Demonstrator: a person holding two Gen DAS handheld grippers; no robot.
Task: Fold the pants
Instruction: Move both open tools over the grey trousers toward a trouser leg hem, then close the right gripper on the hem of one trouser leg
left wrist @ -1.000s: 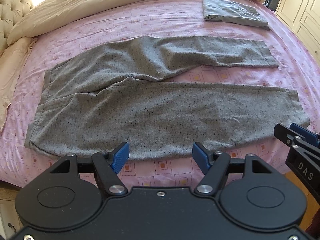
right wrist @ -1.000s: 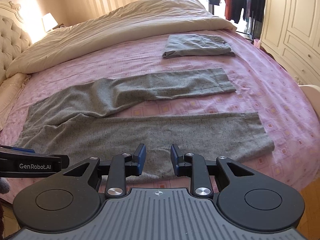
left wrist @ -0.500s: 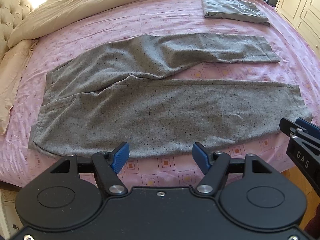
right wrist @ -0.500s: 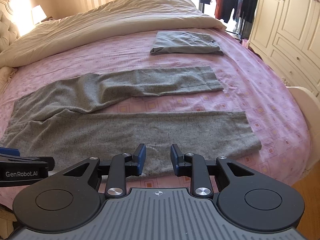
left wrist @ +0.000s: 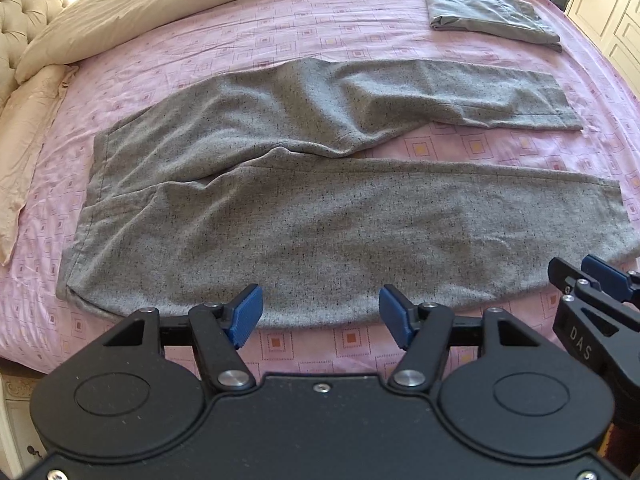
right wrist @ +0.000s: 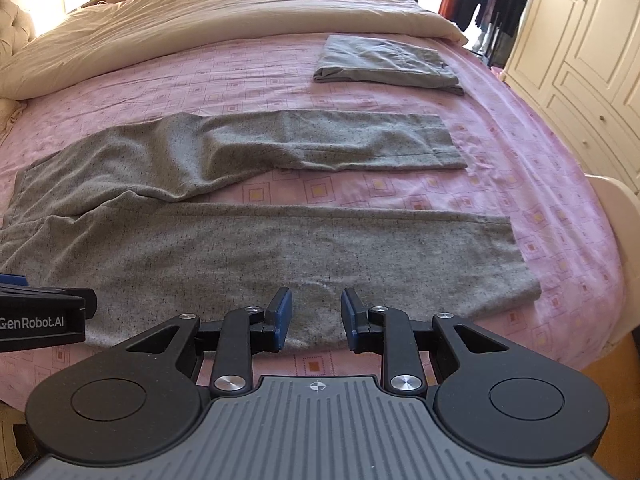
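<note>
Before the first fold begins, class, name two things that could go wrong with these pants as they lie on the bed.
1. The far leg is rumpled near the crotch, so folding it over may trap creases.
2. The near leg lies by the bed's edge; both open tools, left and right, hover at its near hem, and a one-layer pinch could drag it off.

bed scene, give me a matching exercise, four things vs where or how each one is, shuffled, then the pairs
Things
1. speckled gray pants
2. folded gray garment
3. cream duvet
4. left claw

States
A. bunched along the far side of the bed
B. open, holding nothing
C. spread flat, legs apart
D. already folded, beyond the far leg

Pairs: 1-C, 2-D, 3-A, 4-B
</note>
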